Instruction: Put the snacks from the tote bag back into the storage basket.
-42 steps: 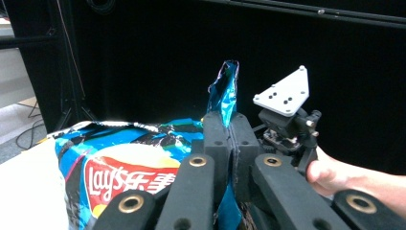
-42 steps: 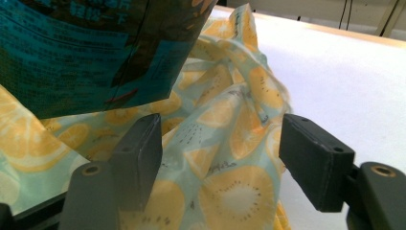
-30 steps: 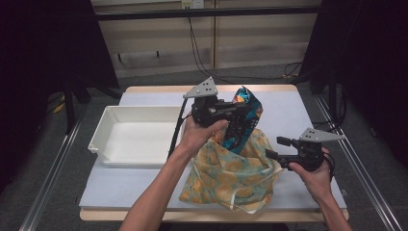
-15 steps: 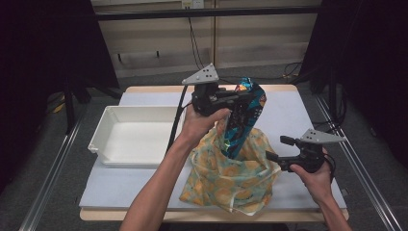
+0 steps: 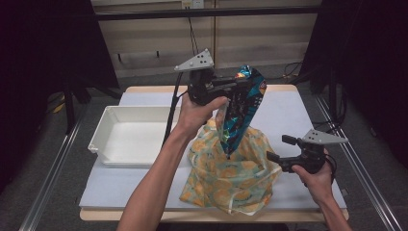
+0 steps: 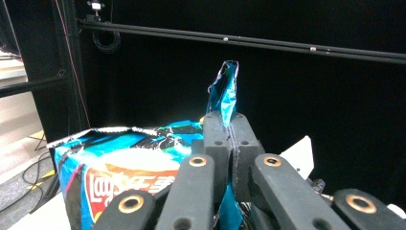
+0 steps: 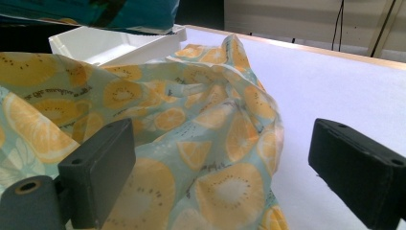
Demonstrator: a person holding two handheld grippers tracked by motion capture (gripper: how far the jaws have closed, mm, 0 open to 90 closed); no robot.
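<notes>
White cloth covers the table (image 5: 308, 120) in front of us, with dark curtains on both sides and a pale wall behind. Our left gripper (image 5: 239, 88) has its jaws clamped on the top edge of a blue chip bag (image 5: 240, 113), and in the left gripper view we see the crimped foil (image 6: 224, 93) sticking up from between the closed pads. We hold the chip bag upright in the air, its lower tip just above the open mouth of the orange-print cloth bag (image 5: 231, 175) lying on the table. Our right gripper (image 5: 278, 149) sits just beside that cloth bag; its jaws have just been opening and now stand wide, gripping nothing. A white tray (image 5: 103, 137) rests to the left.
</notes>
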